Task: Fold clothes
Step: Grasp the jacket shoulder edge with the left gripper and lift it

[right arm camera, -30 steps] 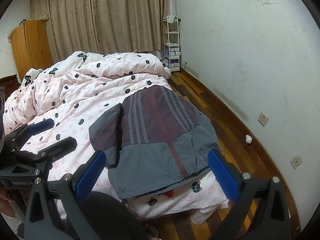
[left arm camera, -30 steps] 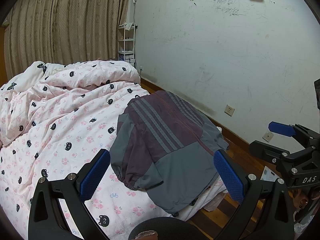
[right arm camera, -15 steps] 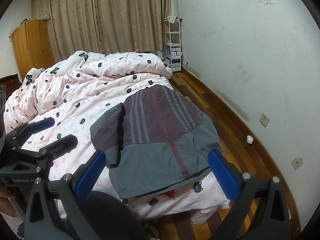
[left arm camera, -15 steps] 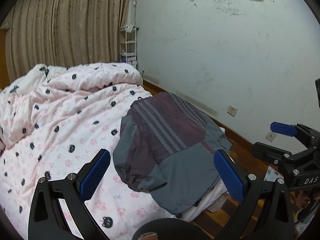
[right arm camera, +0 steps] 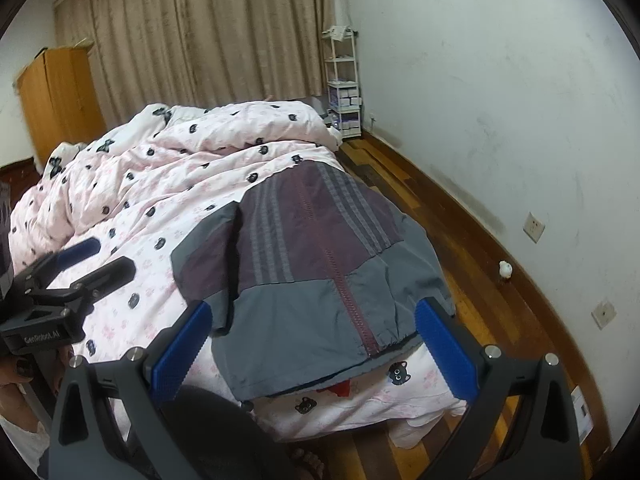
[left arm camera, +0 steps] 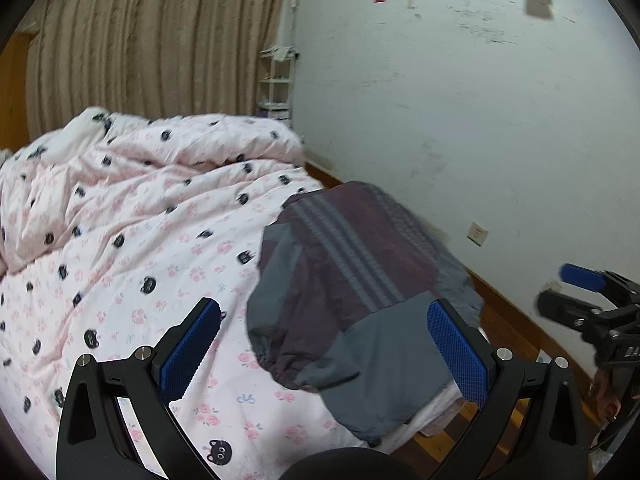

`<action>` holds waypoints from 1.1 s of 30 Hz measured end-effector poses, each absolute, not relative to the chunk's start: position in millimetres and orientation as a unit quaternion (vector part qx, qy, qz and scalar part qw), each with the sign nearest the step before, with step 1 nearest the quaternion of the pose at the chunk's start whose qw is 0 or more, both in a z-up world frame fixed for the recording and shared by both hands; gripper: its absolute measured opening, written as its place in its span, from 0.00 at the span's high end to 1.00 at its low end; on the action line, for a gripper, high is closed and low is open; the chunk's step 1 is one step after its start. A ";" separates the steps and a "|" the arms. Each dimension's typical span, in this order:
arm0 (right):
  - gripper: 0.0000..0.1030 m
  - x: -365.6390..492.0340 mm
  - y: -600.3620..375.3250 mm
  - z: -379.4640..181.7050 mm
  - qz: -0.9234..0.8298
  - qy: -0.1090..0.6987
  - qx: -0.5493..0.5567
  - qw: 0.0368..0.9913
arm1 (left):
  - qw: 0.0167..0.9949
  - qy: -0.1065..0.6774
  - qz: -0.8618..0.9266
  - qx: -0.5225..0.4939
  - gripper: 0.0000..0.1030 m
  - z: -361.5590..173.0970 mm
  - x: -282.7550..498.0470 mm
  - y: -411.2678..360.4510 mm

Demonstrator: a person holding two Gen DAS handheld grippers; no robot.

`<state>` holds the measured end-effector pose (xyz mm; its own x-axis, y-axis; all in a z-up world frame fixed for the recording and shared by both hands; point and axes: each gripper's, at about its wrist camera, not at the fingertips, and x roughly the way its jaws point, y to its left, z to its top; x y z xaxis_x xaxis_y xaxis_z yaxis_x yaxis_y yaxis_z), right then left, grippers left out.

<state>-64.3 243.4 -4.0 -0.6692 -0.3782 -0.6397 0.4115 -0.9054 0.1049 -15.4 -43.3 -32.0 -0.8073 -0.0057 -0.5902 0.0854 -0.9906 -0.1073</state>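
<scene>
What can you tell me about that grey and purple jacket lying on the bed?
The grey and maroon zip-up jacket looks like thin, crinkly windbreaker fabric with pale stripes down its maroon upper part. It lies flat, zipped, on the pink cat-print duvet, its gathered hem hanging slightly over the bed's near edge. Neither gripper touches it.

The jacket (right arm camera: 316,264) is colour-blocked — dark maroon above with pale grey stripes, slate grey below, a maroon zip down the middle. The duvet (left arm camera: 132,232) under it is pale pink, printed with small pink flowers and black cat faces. Both grippers have black frames and bright blue finger pads (left arm camera: 190,346) (right arm camera: 446,346). The curtain (right arm camera: 208,36) is beige-brown, the wardrobe (right arm camera: 60,92) orange wood, the floor (right arm camera: 476,288) reddish-brown planks — the wall (left arm camera: 460,132) scuffed white.
</scene>
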 end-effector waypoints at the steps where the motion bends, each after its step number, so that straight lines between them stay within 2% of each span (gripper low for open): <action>1: 0.00 -65.8 244.1 -6.6 -0.917 0.023 0.338 0.210 | 0.034 0.066 -0.946 0.316 0.01 -37.6 -19.9 -47.5; 6: 0.00 -78.9 241.4 -23.1 -0.920 0.023 0.337 0.197 | 0.062 0.053 -0.944 0.319 0.01 -59.9 -35.0 -58.3; 9: 0.00 -87.0 236.9 -35.6 -0.921 0.038 0.339 0.188 | 0.061 0.072 -0.946 0.311 0.01 -69.9 -42.7 -67.5; 11: 0.00 -92.5 235.3 -44.4 -0.919 0.039 0.345 0.189 | 0.051 0.086 -0.943 0.316 0.01 -76.9 -50.1 -73.7; 17: 0.00 -102.9 224.6 -71.7 -0.915 0.066 0.348 0.193 | 0.021 0.062 -0.935 0.348 0.01 -93.0 -75.3 -75.2; 26: 0.00 -113.1 211.1 -103.0 -0.890 0.064 0.383 0.239 | -0.014 0.122 -0.923 0.366 0.02 -115.3 -91.8 -93.4; 28: 0.00 -117.4 209.5 -107.6 -0.883 0.065 0.395 0.243 | -0.025 0.132 -0.919 0.371 0.17 -119.3 -93.4 -94.6; 29: 0.00 -118.7 209.0 -109.5 -0.879 0.065 0.401 0.249 | -0.029 0.132 -0.917 0.374 0.34 -120.9 -94.2 -94.2; 30: 0.00 -120.0 208.6 -110.9 -0.876 0.066 0.405 0.253 | -0.033 0.128 -0.917 0.376 0.47 -122.0 -94.9 -92.5; 33: 0.00 -122.1 209.6 -112.0 -0.874 0.063 0.411 0.254 | -0.042 0.114 -0.916 0.382 0.61 -124.7 -96.7 -87.4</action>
<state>-122.1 209.6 -112.0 -0.5340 -0.3917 -0.7493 0.4951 -0.8632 0.0984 -96.7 -87.4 -124.7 -0.7040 0.1650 -0.6908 0.0096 -0.9703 -0.2416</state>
